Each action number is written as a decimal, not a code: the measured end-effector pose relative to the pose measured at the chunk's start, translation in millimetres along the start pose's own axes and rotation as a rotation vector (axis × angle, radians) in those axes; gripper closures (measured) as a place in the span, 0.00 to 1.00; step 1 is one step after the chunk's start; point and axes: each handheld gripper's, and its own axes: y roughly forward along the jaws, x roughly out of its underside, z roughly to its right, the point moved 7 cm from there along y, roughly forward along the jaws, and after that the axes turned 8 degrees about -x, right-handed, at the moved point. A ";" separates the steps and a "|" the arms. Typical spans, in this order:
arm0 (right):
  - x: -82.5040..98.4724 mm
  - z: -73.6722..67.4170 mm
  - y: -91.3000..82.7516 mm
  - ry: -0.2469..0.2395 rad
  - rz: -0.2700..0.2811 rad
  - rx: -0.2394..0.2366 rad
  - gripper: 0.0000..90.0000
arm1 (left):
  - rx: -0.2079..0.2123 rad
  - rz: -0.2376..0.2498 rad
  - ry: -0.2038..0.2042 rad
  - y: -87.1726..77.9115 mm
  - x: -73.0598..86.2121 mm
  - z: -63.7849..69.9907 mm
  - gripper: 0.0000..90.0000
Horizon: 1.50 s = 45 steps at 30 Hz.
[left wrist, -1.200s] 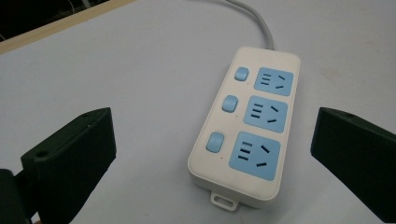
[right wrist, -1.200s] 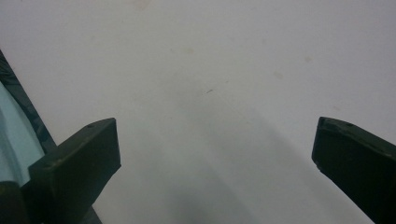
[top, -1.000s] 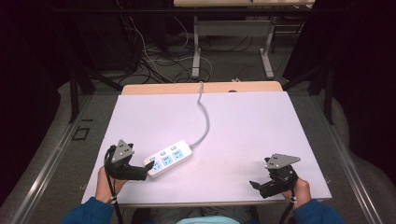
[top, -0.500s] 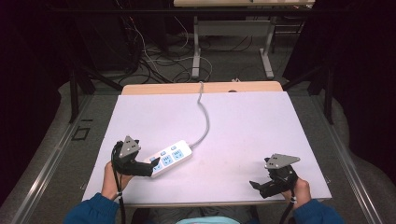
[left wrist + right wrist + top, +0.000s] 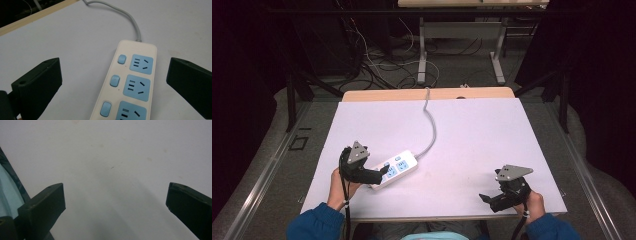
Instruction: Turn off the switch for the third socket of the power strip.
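2 grippers gape, hold nothing | left gripper (image 5: 382,173) — nearer, straddling power strip (image 5: 130,82) | right gripper (image 5: 486,198) — unmoved

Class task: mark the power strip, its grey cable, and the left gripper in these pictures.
power strip (image 5: 132,82): left gripper view, on its white casing between buttons and sockets.
grey cable (image 5: 432,129): high view, on its mid-length curve.
left gripper (image 5: 383,172): high view, midway between its fingertips.

Table (image 5: 472,130) evenly bright, surroundings dark; high view soft, low-detail. Right gripper view: faint shadows on the table, slightly blurred.
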 end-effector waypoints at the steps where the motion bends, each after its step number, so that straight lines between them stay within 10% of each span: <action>1: 0.0 0.1 0.2 0.000 -0.001 0.004 0.02 | 0.002 0.002 0.007 1.1 -0.6 0.2 0.00; 45: 0.5 1.5 1.3 -0.011 -0.008 0.000 0.02 | 0.046 -0.042 0.022 36.9 -15.3 23.1 0.00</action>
